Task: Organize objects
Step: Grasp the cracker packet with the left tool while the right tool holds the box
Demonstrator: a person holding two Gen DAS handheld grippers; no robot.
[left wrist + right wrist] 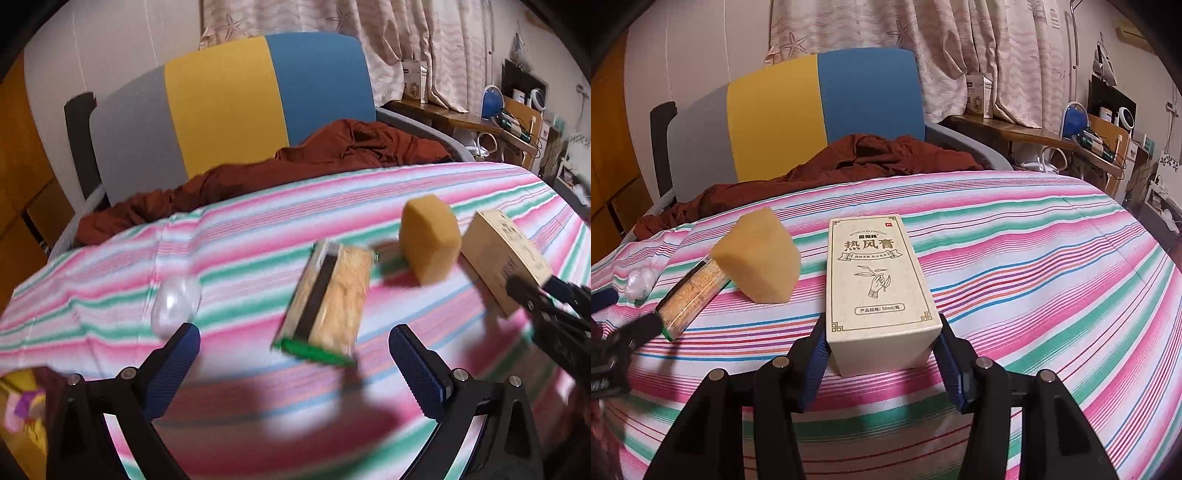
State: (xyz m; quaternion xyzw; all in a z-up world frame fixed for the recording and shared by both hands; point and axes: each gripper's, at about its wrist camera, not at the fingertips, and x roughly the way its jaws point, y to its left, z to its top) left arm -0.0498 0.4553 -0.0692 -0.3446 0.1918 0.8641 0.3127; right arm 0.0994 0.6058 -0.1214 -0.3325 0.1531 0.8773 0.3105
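My right gripper [882, 345] is shut on the near end of a cream carton [882, 280] with printed characters, which lies on the striped cloth [1034, 295]. Left of it are a yellow sponge [757, 258], a long snack packet [690, 295] with a green end, and a clear plastic piece [639, 282]. The left wrist view is blurred. There my left gripper [293, 343] is open, and the near end of the packet [328, 299] shows between its fingers without being gripped. Beyond lie the sponge [430, 243], the carton [506, 258] and the clear piece [173, 306].
Behind the table stands a chair [775, 122] with a grey, yellow and blue back, and a rust-red cloth [849, 162] is heaped on its seat. A curtain hangs behind it. A cluttered wooden desk [1015, 133] is at the right. The striped cloth [110, 295] drops off at the table edges.
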